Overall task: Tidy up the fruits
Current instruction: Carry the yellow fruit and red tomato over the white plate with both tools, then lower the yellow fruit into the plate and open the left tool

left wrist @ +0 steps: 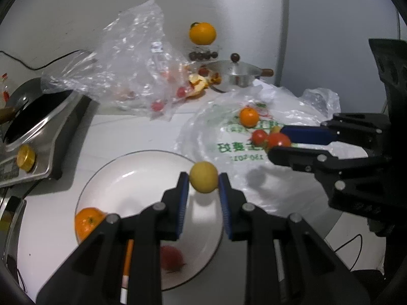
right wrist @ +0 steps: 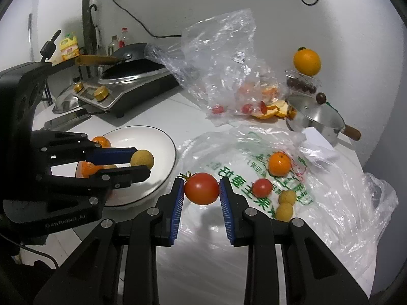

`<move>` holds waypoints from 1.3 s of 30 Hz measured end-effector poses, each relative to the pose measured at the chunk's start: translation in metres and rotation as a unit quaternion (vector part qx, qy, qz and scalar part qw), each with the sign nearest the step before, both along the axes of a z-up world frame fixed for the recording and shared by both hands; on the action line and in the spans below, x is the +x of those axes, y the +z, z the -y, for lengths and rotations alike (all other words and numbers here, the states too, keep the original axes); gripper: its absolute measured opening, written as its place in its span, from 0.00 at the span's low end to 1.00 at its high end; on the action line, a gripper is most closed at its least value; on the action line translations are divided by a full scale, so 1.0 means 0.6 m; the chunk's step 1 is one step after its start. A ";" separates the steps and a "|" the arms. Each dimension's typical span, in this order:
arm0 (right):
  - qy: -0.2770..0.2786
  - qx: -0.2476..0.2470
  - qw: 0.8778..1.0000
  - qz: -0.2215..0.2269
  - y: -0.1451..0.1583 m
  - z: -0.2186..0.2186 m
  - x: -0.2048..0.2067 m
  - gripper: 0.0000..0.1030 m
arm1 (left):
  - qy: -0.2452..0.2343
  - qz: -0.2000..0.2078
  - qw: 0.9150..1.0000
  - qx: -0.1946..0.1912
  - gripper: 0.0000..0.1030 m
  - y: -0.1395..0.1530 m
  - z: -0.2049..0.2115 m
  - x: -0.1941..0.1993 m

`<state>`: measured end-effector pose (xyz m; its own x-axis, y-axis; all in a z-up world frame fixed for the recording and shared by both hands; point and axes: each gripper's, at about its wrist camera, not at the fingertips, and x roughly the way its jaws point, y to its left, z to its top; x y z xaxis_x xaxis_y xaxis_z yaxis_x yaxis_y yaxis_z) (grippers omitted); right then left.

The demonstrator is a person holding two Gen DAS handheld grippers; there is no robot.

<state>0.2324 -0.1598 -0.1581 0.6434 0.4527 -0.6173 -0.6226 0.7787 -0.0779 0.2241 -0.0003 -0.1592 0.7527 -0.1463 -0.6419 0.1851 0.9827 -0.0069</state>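
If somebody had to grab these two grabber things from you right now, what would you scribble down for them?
Left gripper: shut on a small yellow fruit, held above the white bowl.
Right gripper: shut on a red tomato, held over the printed plastic bag, beside the bowl.
Done: two oranges, one at, and a reddish fruit lie in the bowl.
Left: drop both held fruits in the bowl, then fetch from the bag an orange, a small tomato and two yellow fruits, one at.
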 end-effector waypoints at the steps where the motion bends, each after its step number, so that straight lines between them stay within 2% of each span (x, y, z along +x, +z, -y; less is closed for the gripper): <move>1: 0.002 -0.001 1.000 0.000 0.000 -0.003 -0.001 0.30 | 0.003 0.000 1.000 0.000 0.24 -0.001 -0.008 -0.001; 25: 0.039 -0.017 0.999 -0.011 -0.008 -0.113 0.011 0.30 | 0.074 -0.007 0.997 -0.003 0.24 -0.024 -0.147 0.013; 39: 0.050 -0.018 0.998 -0.031 -0.032 -0.151 0.043 0.30 | 0.081 -0.028 0.996 -0.004 0.24 -0.045 -0.177 0.042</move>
<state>0.2580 -0.0692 -0.1774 0.5565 0.4891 -0.6716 -0.7015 0.7098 -0.0644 0.2493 0.1062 -0.1864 0.7298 -0.0318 -0.6830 0.0240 0.9995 -0.0209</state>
